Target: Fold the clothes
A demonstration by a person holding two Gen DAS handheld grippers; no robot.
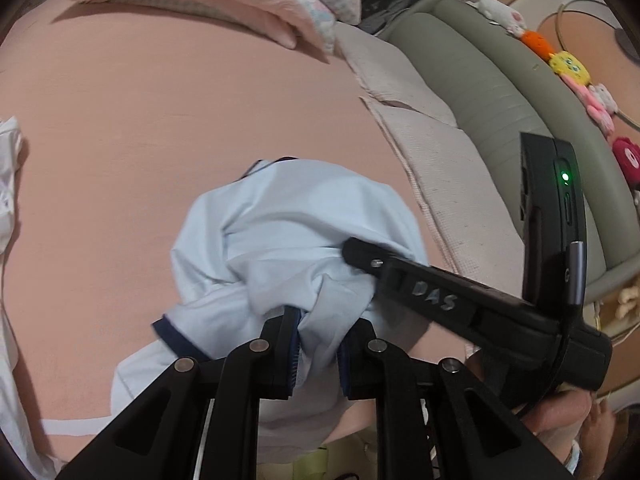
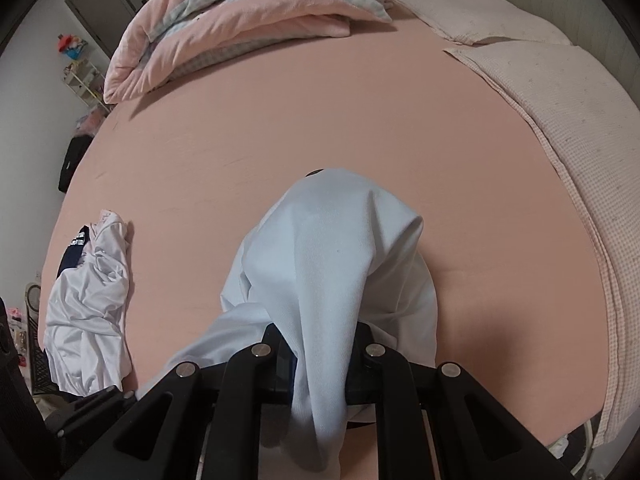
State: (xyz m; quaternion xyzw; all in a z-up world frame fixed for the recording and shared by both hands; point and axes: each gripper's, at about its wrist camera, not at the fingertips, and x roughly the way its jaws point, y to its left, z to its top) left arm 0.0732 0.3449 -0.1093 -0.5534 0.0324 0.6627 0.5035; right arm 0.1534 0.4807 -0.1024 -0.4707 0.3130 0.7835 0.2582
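Pale blue cotton, a short-sleeved shirt with navy cuff trim, hangs bunched over the salmon-pink bedsheet. The left gripper is clamped on one gather of it, the right gripper on another, likely so the cloth can be spread flat. A crumpled white garment lies aside, probably awaiting folding.

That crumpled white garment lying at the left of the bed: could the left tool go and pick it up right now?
Probably not yet. The left tool is shut on the light blue shirt, so it would have to let go first; the bed between looks bare.
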